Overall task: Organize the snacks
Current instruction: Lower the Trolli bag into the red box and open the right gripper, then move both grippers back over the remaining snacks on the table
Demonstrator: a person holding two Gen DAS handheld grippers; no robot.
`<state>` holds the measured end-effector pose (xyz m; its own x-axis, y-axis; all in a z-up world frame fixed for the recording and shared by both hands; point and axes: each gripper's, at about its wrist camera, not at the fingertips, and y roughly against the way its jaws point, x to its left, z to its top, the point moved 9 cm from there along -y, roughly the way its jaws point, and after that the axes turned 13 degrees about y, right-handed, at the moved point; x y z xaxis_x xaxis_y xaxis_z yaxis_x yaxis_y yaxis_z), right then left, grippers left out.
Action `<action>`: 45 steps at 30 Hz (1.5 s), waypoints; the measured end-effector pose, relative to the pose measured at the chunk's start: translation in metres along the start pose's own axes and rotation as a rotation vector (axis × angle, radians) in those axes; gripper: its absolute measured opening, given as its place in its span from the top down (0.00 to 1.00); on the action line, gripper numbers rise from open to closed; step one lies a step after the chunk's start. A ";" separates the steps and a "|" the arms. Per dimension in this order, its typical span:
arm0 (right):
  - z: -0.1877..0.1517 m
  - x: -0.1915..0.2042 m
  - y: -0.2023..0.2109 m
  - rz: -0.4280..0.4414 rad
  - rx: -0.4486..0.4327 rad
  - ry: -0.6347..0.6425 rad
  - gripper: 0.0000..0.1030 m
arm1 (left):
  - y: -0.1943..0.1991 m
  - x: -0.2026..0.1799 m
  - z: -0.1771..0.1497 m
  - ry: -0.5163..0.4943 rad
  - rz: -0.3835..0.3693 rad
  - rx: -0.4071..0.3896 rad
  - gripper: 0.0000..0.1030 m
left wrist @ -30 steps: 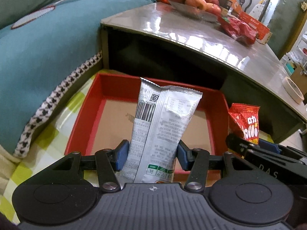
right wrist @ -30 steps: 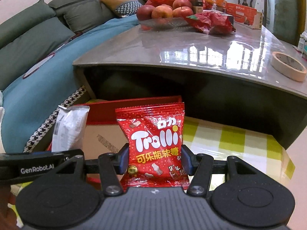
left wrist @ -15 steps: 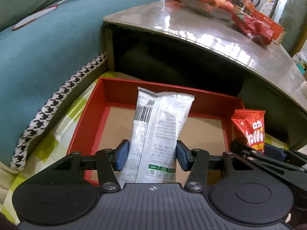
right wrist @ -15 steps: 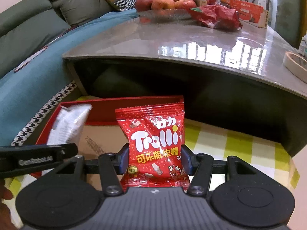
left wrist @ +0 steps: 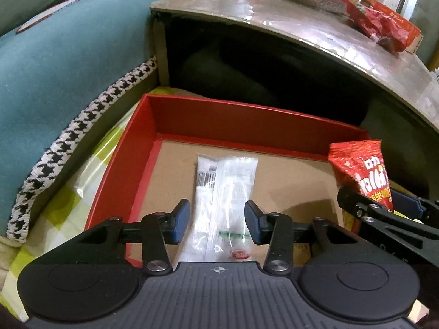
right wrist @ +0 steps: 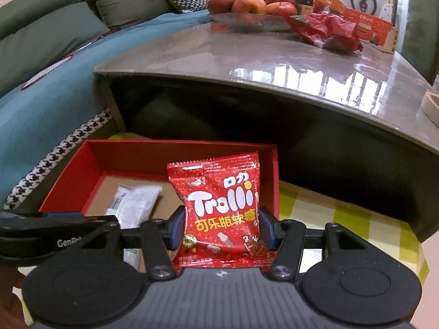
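Left wrist view, and the left gripper [left wrist: 216, 220] is hanging over the red box [left wrist: 247, 126], tilted steeply down. Its jaws have just been closing, yet the blue pads are not pressing on anything: the white snack packet [left wrist: 225, 189] is showing in the gap between them, but it is lying flat and loose on the cardboard floor of the box, a little blurred, towards the near left.

Over on the right wrist view, the right gripper [right wrist: 221, 229] is clamping the red Trolli bag [right wrist: 219, 205], one pad on each side edge. The bag is standing upright in the grip, hovering above the right-hand part of the box, near its right wall.

The box is sitting on a yellow-green checked cloth [right wrist: 343, 219], with a teal sofa cover [left wrist: 68, 68] running along its left.

Further back, a glossy grey table [right wrist: 274, 63] is looming over the box. On it, apples [right wrist: 248, 4] are resting in a glass dish [right wrist: 247, 22], with a crumpled red wrapper [right wrist: 329, 31] just beside them.
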<state>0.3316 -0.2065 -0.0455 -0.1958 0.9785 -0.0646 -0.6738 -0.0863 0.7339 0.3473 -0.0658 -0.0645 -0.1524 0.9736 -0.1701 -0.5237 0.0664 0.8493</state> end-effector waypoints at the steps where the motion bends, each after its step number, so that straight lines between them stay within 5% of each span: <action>1: 0.000 0.002 -0.001 0.008 0.002 0.005 0.42 | 0.000 0.000 0.000 0.002 0.001 -0.001 0.50; 7: -0.015 0.007 -0.022 0.036 0.079 0.004 0.42 | 0.003 0.002 0.000 -0.014 0.011 -0.020 0.37; 21: -0.013 0.014 0.003 0.003 0.042 0.028 0.28 | 0.032 0.021 -0.008 -0.059 0.002 -0.047 0.24; 45: -0.111 0.080 0.108 0.121 0.101 0.075 0.24 | 0.110 0.099 -0.137 -0.101 -0.065 0.104 0.22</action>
<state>0.1639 -0.1583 -0.0469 -0.3264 0.9450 -0.0195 -0.5681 -0.1796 0.8031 0.1595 0.0079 -0.0567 -0.0332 0.9831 -0.1803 -0.4395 0.1476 0.8860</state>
